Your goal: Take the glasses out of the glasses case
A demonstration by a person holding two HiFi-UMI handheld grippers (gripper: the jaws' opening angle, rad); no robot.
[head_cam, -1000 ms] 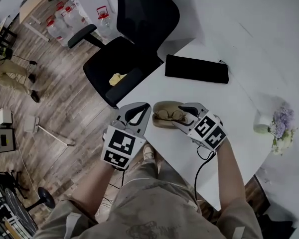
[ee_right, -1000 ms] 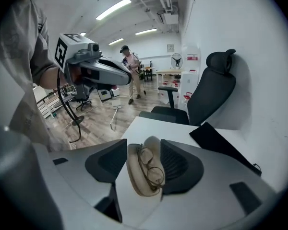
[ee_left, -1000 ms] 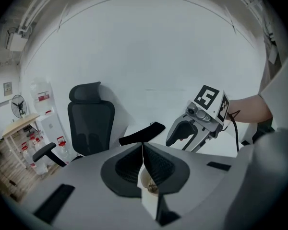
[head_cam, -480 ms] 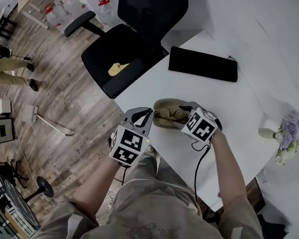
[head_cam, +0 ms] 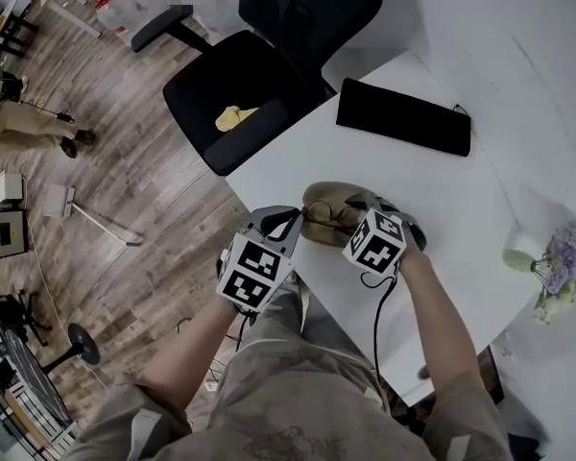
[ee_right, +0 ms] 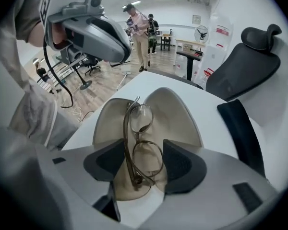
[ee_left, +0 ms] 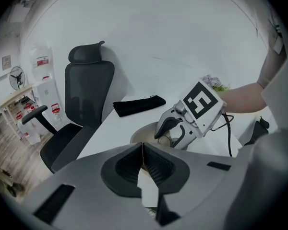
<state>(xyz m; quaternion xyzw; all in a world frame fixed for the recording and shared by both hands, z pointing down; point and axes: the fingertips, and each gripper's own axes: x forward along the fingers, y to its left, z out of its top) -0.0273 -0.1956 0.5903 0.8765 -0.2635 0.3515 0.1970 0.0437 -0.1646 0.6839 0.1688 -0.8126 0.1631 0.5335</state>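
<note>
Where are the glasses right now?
In the right gripper view, the glasses lie folded in the open case at picture centre, between the right tool's opening jaws and not yet gripped.

Lowered over the last second with the right gripper (ee_right: 146, 164) — down onto the open glasses case (ee_right: 177, 114), tipped more steeply, its marker cube now covering the case's right end in the head view. Opening wider at the jaws, with the glasses (ee_right: 143, 119) lying between the pads. Dropped likewise with the left gripper (head_cam: 293, 217), now just beside the case's left end. Seen from a shifted head view too — chair (head_cam: 240, 94) and black pouch (head_cam: 403, 118) higher in the frame.
</note>
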